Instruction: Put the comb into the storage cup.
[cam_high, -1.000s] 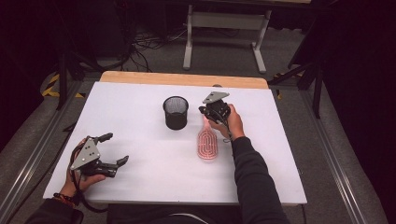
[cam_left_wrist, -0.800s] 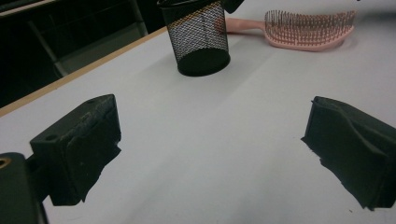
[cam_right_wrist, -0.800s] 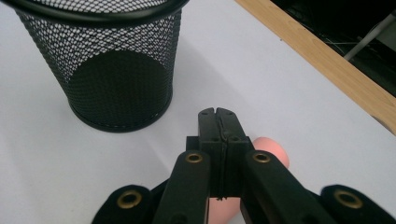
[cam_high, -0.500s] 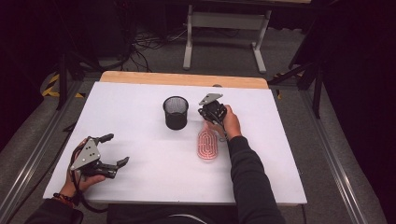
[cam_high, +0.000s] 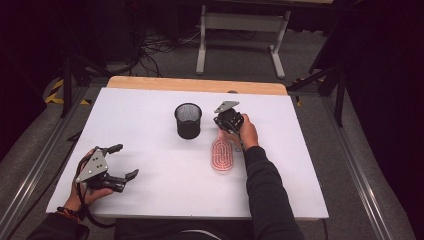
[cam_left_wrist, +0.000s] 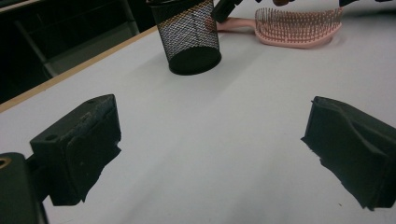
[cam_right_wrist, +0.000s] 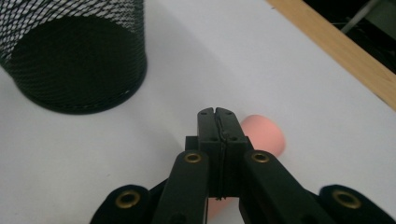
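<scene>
Brush (cam_high: 221, 156) lies right of the desk's (cam_high: 150, 105) middle, bristles up, its handle pointing toward the far edge beside the mesh cup (cam_high: 188, 120). Your left hand-held gripper (cam_high: 120, 162) rests released near the front-left corner; keep it parked. Your right hand-held gripper (cam_right_wrist: 218, 115) sits clenched over the pink handle end, though whether it truly pinches it I cannot tell. Confirm the grip before lifting, then raise it level and clear the cup's rim.

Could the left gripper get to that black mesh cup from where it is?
Probably yes. The left gripper sits open, and only bare table lies between it and the cup; the brush lies off to the side.
</scene>
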